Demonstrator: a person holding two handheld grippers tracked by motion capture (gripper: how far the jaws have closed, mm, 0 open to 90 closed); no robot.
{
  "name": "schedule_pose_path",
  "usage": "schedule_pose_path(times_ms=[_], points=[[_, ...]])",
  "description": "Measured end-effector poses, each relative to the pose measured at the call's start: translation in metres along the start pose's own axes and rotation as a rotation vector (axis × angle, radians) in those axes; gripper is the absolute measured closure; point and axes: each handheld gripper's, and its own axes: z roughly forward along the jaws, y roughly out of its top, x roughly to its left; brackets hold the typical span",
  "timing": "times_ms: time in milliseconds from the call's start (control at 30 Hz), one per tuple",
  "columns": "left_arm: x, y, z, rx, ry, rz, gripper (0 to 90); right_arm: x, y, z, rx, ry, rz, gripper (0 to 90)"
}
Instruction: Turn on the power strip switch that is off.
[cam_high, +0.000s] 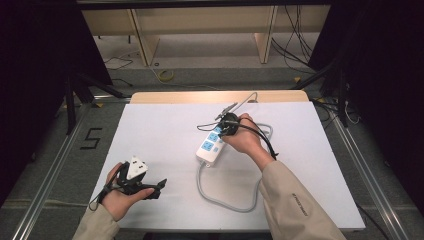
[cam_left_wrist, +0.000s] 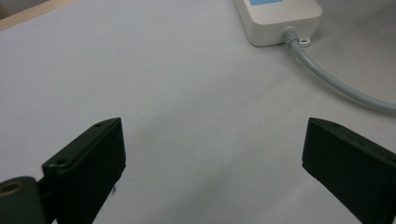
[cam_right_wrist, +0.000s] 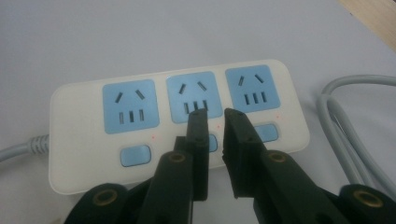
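White sheeting covers the bench (cam_high: 165, 130), with wooden shelving behind. From the high view, the power strip (cam_high: 211, 145) lies near the middle, its grey cable (cam_high: 227, 202) looping toward the person. The right tool (cam_high: 226, 127) sits over the strip's far end; the left tool (cam_high: 150, 187) rests well apart near the front edge.

Left gripper view: jaws spread wide over bare sheet, strip end (cam_left_wrist: 280, 18) ahead.

Right gripper view: jaws nearly closed, a narrow gap between them, holding nothing, over the middle switch of the three-socket strip (cam_right_wrist: 93, 154).
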Motion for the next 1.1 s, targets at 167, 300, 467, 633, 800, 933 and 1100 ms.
schedule_pose_path(times_ms=[167,300,467,633,800,933,1100], points=[[0.000,0.000,0.000,0.000,0.000,0.000,5.8,-0.003,-0.004,-0.004,-0.015,0.002,0.008,76.9],[0.000,0.000,0.000,0.001,0.002,-0.001,5.8,-0.005,-0.009,-0.008,-0.020,0.003,0.025,72.4],[0.000,0.000,0.000,0.002,0.002,-0.002,6.0,-0.008,-0.016,-0.015,-0.037,0.002,0.043,69.6],[0.000,0.000,0.000,0.003,0.004,-0.003,6.0,-0.012,-0.022,-0.021,-0.049,-0.002,0.062,67.1],[-0.001,0.000,0.000,0.005,0.007,-0.002,6.0,-0.013,-0.026,-0.028,-0.057,-0.001,0.081,64.7],[-0.001,0.000,0.000,0.003,0.009,0.001,6.0,-0.014,-0.029,-0.032,-0.062,0.002,0.093,63.1],[-0.001,0.000,0.000,0.004,0.009,0.006,6.0,-0.014,-0.034,-0.037,-0.075,0.008,0.093,61.6]])
